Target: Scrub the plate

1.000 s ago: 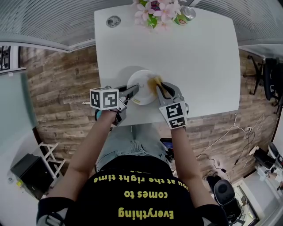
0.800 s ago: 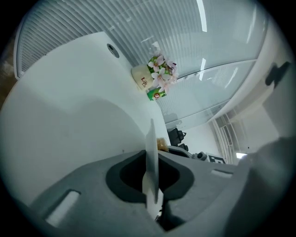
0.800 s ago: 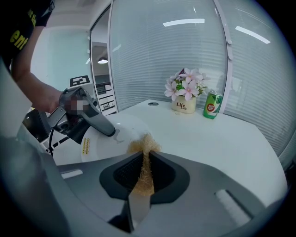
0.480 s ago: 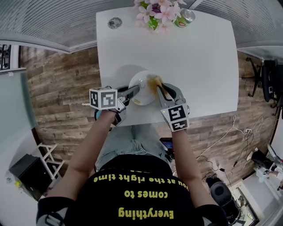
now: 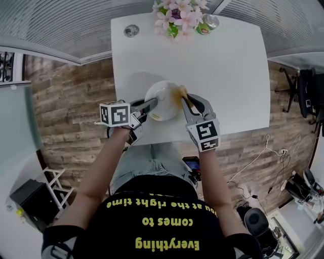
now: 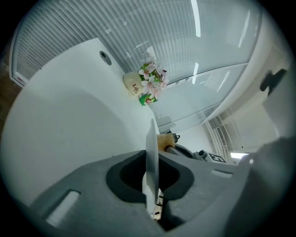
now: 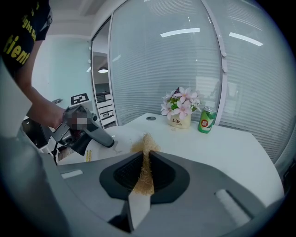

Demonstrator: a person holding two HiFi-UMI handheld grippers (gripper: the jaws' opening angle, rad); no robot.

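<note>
My left gripper [image 5: 153, 104] is shut on the near-left rim of the white plate [image 5: 161, 95] and holds it just above the white table [image 5: 228, 71]. Its jaws have just been closing tighter on that rim. In the left gripper view the plate [image 6: 151, 139] runs edge-on between the jaws. My right gripper [image 5: 184, 97] is shut on a tan scrub pad [image 5: 178, 92], which touches the plate's right side. In the right gripper view the pad [image 7: 147, 143] sticks out between the jaws, with the plate [image 7: 74, 155] and the left gripper [image 7: 99, 138] to the left.
At the table's far edge stand a pot of pink flowers [image 5: 174, 15] and a green can [image 5: 207, 21]. A round grommet [image 5: 131, 30] sits at the far-left corner. Wooden floor [image 5: 76, 101] lies left of the table, cables [image 5: 263, 146] to the right.
Both grippers have risen a little, the plate with the left one and the pad with the right. The pad stays against the plate's right side.
</note>
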